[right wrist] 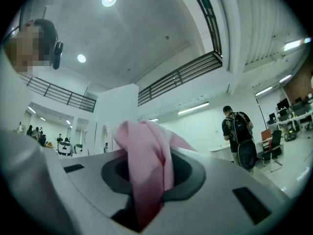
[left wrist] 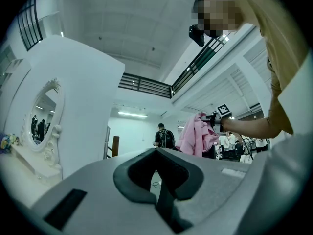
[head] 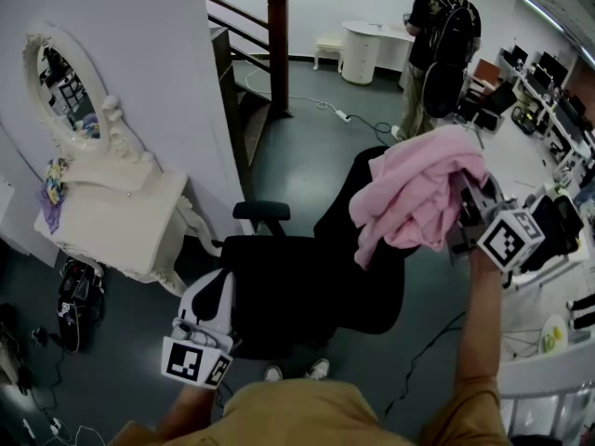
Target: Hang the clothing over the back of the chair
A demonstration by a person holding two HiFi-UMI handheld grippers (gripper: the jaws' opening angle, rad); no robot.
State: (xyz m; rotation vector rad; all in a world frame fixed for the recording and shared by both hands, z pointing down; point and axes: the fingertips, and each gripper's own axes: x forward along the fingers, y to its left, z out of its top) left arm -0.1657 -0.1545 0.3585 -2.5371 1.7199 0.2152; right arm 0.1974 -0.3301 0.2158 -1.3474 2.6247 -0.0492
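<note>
A black office chair [head: 307, 282] stands right in front of me, its backrest [head: 372, 240] on the far right side. The pink clothing [head: 418, 193] hangs bunched above that backrest, and my right gripper [head: 462, 204] is shut on it. In the right gripper view the pink cloth [right wrist: 146, 165] runs between the jaws and hides the fingertips [right wrist: 146, 153]. My left gripper [head: 221, 286] sits low by the chair's left side near the armrest [head: 262, 211]. Its jaws [left wrist: 156, 153] meet at the tips with nothing between them. From there the pink clothing [left wrist: 195, 136] shows raised at the right.
A white vanity table [head: 112, 221] with an oval mirror [head: 65, 91] stands at the left against a white partition [head: 158, 82]. A staircase with a wooden post [head: 277, 45] is behind. A person with a backpack [head: 444, 45] stands far back. Cables [head: 344, 114] cross the floor; desks [head: 558, 110] line the right.
</note>
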